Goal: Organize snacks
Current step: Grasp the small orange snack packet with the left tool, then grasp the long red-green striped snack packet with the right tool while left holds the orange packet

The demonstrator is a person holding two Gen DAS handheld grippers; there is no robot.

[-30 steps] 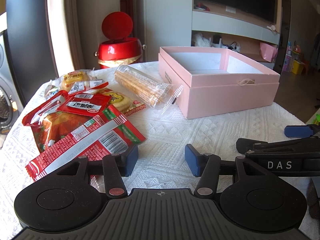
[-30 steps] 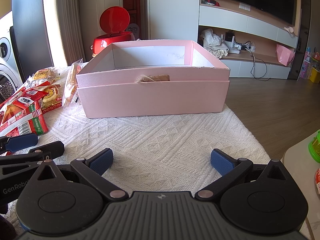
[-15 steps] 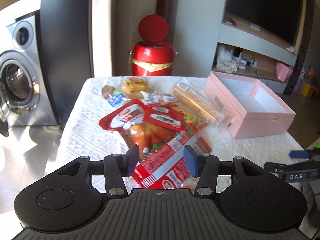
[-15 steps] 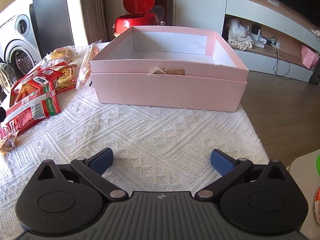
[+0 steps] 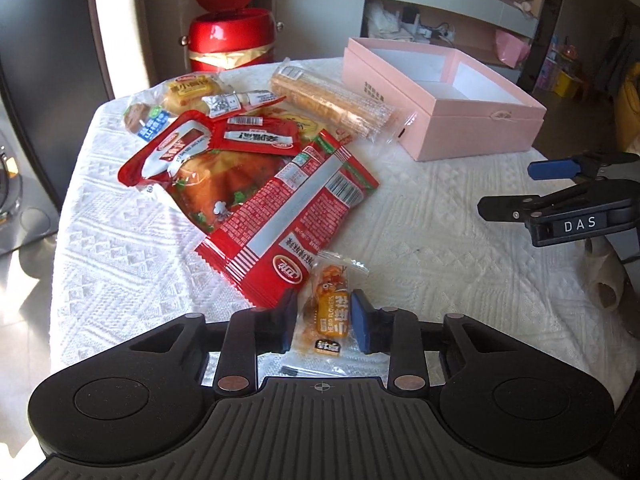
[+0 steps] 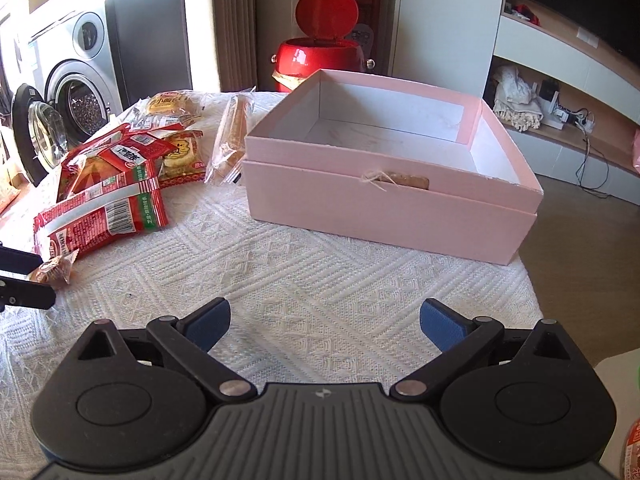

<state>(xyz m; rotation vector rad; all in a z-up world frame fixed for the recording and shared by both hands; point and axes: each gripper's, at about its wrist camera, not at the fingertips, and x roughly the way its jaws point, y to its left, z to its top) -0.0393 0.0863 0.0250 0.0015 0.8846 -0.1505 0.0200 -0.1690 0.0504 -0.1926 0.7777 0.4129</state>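
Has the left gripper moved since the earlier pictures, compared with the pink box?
Yes. The left gripper has drawn back from the pink box, toward the table's near edge, and its jaws are closing around a small orange snack packet.

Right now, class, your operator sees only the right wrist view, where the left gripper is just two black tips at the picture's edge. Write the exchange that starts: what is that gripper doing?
Observer: The left gripper is closing, with a small orange packet between its pads, which meet the packet's edges.
Operator: What in the snack pile can I not make out?
Observer: A small blue-labelled snack lies at the pile's outer edge, beside the yellow-labelled cake.
Operator: Anything on the pink box that I miss?
Observer: The side of the pink box that faces the pile carries small printed text.
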